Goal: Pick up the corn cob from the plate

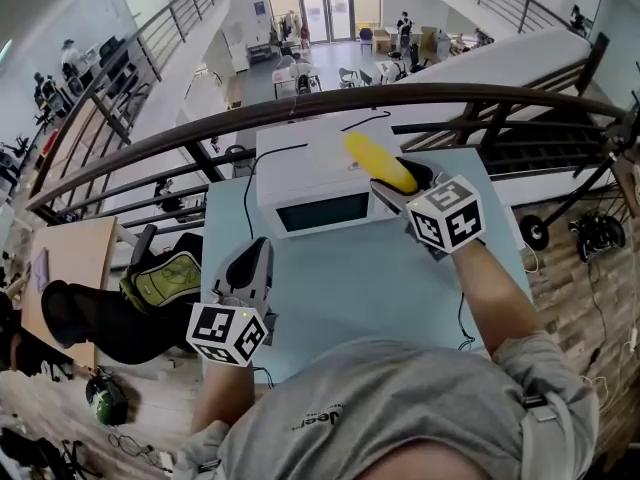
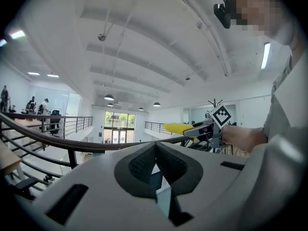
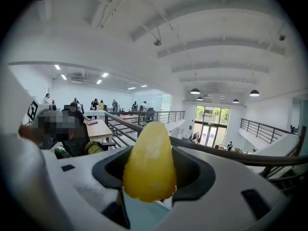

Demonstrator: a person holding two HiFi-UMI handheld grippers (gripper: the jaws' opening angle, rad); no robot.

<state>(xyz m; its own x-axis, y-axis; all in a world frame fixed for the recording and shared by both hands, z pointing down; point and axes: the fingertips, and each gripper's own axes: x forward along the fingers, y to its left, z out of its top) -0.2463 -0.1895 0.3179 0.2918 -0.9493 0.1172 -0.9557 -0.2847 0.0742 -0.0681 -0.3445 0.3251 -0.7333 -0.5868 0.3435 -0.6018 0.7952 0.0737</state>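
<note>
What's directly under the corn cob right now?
The corn cob, held in the right tool, hangs over the white box on the table. No plate shows; the tool covers what lies beneath it.

- one corn cob (image 1: pixel 380 162)
- two grippers: left gripper (image 1: pixel 257 255), right gripper (image 1: pixel 402 188)
- one white box (image 1: pixel 305 168)
- one worktop (image 1: pixel 370 288)
- one backpack (image 1: pixel 165 278)

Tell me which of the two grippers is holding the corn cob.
The right gripper: its jaws clamp the yellow corn cob. The left gripper holds nothing.

White microwave (image 1: pixel 310 163) on pale blue table (image 1: pixel 360 288), dark railing (image 1: pixel 300 107) behind.
</note>
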